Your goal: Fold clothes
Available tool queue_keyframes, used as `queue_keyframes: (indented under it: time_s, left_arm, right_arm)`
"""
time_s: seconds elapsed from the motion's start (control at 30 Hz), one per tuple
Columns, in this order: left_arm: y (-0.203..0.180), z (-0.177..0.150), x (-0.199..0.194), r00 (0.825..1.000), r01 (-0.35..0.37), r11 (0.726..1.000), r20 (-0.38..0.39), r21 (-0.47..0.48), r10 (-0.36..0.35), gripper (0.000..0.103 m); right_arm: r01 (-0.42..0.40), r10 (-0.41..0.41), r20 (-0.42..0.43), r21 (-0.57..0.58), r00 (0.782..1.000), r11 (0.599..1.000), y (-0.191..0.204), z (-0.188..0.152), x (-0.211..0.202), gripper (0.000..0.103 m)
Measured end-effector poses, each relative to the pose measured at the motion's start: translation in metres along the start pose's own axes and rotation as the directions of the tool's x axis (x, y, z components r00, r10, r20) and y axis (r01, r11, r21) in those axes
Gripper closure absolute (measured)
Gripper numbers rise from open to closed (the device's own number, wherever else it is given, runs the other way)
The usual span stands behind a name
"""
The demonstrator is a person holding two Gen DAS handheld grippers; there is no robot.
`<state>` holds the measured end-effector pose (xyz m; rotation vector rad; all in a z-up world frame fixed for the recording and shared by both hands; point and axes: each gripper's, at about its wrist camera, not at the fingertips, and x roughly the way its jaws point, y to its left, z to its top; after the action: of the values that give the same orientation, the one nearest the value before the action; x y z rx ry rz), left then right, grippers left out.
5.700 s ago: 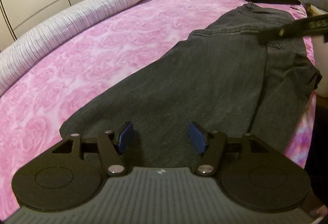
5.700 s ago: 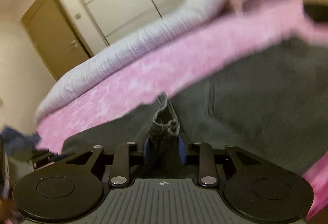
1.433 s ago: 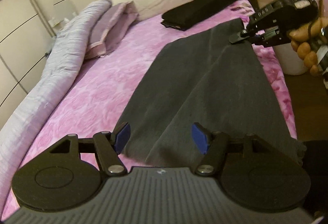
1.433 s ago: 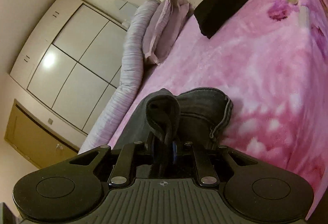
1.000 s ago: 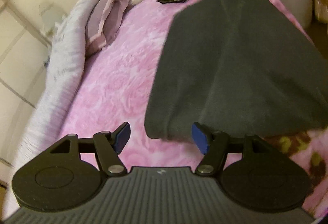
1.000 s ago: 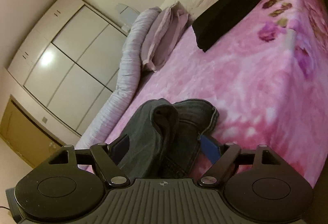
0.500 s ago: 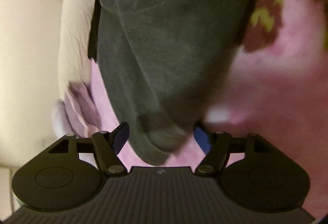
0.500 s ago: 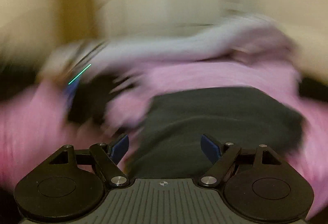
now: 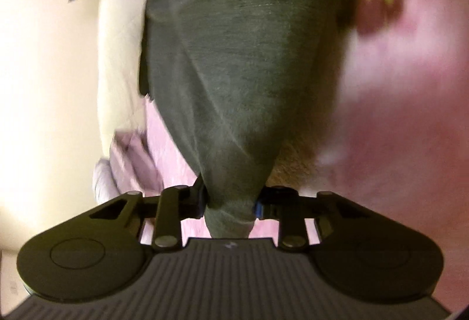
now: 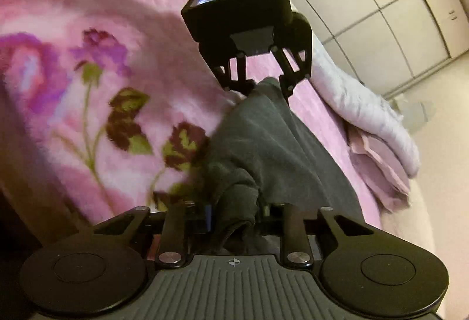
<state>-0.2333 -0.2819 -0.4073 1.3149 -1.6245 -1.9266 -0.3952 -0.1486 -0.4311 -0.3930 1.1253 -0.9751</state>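
Both grippers are taking hold of the dark grey jeans point(image 10: 272, 144), which lie in a long strip on the pink floral blanket point(image 10: 88, 27). The left gripper point(image 9: 228, 204) is closing on one end and the right gripper point(image 10: 233, 216) on a bunched end, with cloth between the jaws of each. The next move seems to be lifting one end over the other, keeping both grips firm; the two grippers face each other along the strip, tilted downward.

Left gripper point(image 9: 228, 207) and right gripper point(image 10: 233, 216) both closing on bunched fabric (each rolled well over).
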Motion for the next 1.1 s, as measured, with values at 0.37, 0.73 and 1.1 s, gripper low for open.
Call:
queue_keyframes:
  time_s: [0.37,0.73,1.1]
  left_arm:
    - [-0.057,0.032,-0.207,0.874,0.029,0.974,-0.467,-0.224,-0.134,0.080]
    - [-0.118,0.073,-0.293,0.582,-0.274,0.780,-0.743,-0.562,-0.331,0.079]
    - [-0.150,0.089,-0.285,0.597,-0.395,0.799,-0.788,-0.453,-0.151,0.066]
  right_arm:
    - [-0.107,0.244,0.411,-0.329,0.878,0.938,0.043,0.007,-0.083,0.084]
    - [-0.043,0.389,0.520,-0.557,0.761,0.829,0.106,0.060,-0.055,0.084]
    - [0.039,0.216,0.516,-0.438,0.829,0.898,0.146,0.045,-0.096,0.030]
